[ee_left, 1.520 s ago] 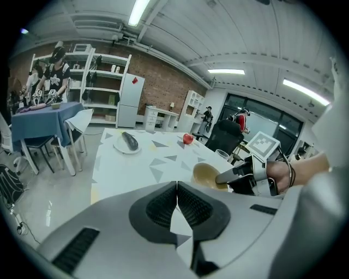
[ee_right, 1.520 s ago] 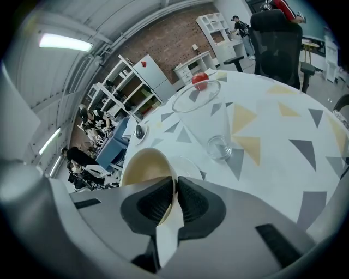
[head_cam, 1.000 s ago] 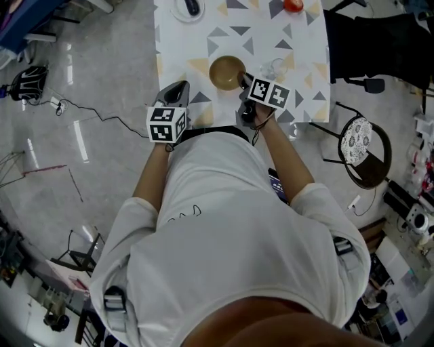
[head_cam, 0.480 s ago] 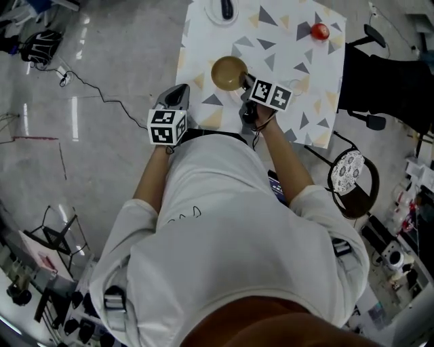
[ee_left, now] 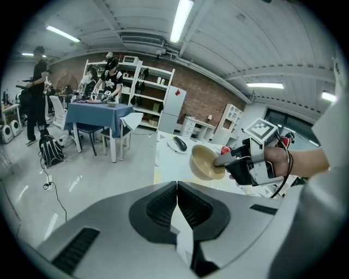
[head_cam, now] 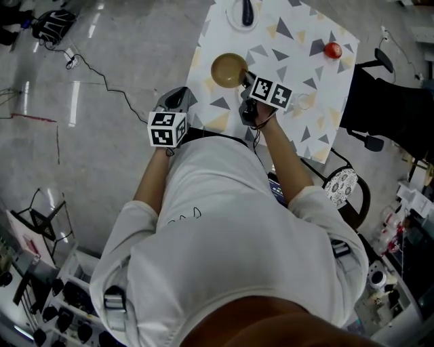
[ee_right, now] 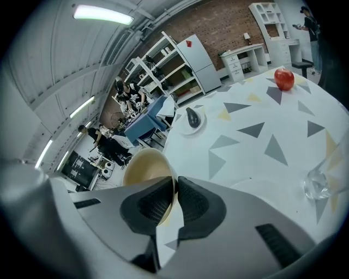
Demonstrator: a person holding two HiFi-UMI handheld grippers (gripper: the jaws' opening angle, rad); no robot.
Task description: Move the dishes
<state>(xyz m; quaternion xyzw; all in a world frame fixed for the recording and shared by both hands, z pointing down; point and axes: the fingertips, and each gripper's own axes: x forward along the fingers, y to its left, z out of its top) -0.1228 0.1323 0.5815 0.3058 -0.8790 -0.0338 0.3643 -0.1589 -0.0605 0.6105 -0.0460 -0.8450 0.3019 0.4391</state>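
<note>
Right gripper point(head_cam: 245, 78): jaws closed on the rim of the tan bowl point(head_cam: 228, 70), one jaw inside and one outside.
Tan bowl: held at the near-left edge of the patterned table point(head_cam: 308, 64), tilted; in the left gripper view its mouth faces the camera.
Bowl contents: only the bare tan inner surface shows.
Left gripper point(head_cam: 179, 93): jaws pressed together, nothing between them; hangs over the floor just beside the table, left of the bowl.
Small white plate point(head_cam: 239, 17): far end of the table; one dark oblong item point(head_cam: 245, 10) lies in it.
Clear glass point(head_cam: 304, 101): stands on the table right of the right gripper; contents not discernible.
Red apple point(head_cam: 332, 50): sits directly on the table, well apart from the plate.
</note>
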